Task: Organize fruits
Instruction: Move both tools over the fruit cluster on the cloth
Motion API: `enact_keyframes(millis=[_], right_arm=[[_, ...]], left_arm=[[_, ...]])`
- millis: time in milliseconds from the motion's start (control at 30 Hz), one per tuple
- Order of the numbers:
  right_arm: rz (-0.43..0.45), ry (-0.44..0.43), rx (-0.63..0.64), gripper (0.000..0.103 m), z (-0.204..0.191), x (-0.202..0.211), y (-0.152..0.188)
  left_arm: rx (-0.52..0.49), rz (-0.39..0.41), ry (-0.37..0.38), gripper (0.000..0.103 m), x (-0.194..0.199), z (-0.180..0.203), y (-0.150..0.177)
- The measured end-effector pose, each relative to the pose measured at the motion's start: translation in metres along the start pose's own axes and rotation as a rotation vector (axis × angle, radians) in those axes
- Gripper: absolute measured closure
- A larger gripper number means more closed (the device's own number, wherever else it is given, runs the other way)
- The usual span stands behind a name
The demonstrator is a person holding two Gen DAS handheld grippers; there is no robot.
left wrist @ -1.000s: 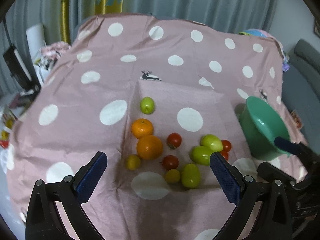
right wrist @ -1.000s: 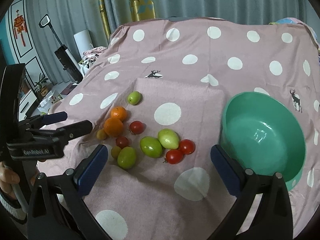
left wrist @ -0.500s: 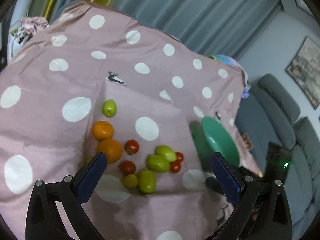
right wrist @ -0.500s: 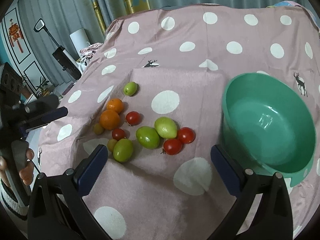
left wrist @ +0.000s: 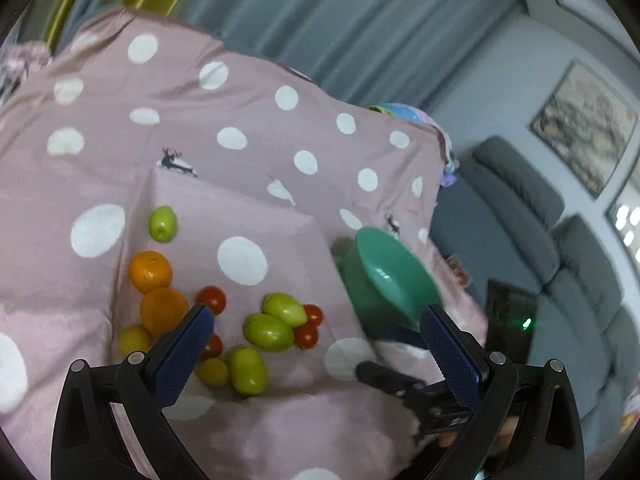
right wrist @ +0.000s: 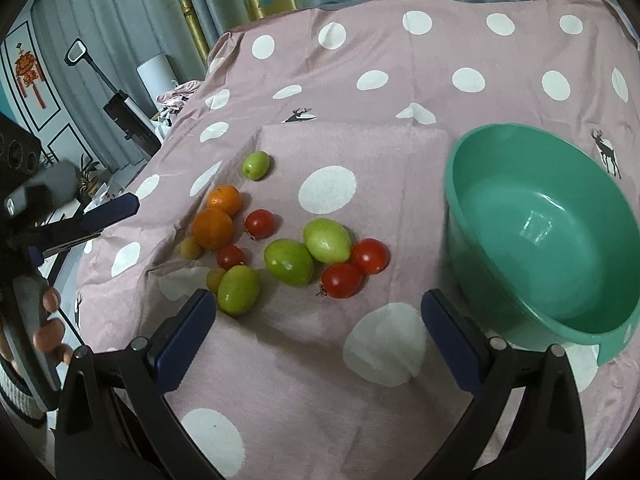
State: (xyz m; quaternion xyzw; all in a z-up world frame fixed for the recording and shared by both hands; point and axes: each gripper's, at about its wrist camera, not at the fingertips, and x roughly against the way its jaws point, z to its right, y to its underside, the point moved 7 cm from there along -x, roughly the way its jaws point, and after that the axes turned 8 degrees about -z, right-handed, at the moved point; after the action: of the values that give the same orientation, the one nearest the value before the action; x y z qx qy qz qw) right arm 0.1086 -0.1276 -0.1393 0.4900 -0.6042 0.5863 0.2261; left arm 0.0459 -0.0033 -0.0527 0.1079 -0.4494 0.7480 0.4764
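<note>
— Where do the tongs stand?

— Both pairs hang spread wide and hold nothing. The right tongs (right wrist: 316, 328) hover over the pink dotted cloth (right wrist: 400, 92) near its front edge, with the fruit just beyond their tips: a green fruit (right wrist: 238, 289) beside the left pad, two red tomatoes (right wrist: 354, 267) ahead between the pads.

— And the left tongs?

— The left tongs (left wrist: 316, 344) hover tilted over the same pile. Their left pad overlaps a red tomato (left wrist: 211, 346) and sits next to an orange (left wrist: 163, 311); three green fruits (left wrist: 269, 332) lie between the pads.

— The rest of the fruit?

— A second orange (right wrist: 224, 200) touches the first, and a lone small green fruit (right wrist: 255, 165) lies farther back toward the cloth's middle.

— Where does the bowl sit?

— The green bowl (right wrist: 540, 176), holding no fruit, rests on the cloth toward its right edge, well apart from the pile.

— The hands?

— The left hand (right wrist: 50, 326) grips its handle at the cloth's left edge.
</note>
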Motion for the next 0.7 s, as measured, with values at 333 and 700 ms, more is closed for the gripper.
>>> enact_keyframes(millis=[333,700], right_arm=[[-0.034,-0.009,-0.012,0.000,0.010,-0.012,0.009],[-0.061,-0.058,-0.015,0.002,0.010,-0.024,0.012]], left_arm=[[-0.029,-0.160,-0.060,0.001,-0.028,-0.009,0.020],[-0.161,-0.219,-0.411,0.001,-0.035,-0.042,0.035]])
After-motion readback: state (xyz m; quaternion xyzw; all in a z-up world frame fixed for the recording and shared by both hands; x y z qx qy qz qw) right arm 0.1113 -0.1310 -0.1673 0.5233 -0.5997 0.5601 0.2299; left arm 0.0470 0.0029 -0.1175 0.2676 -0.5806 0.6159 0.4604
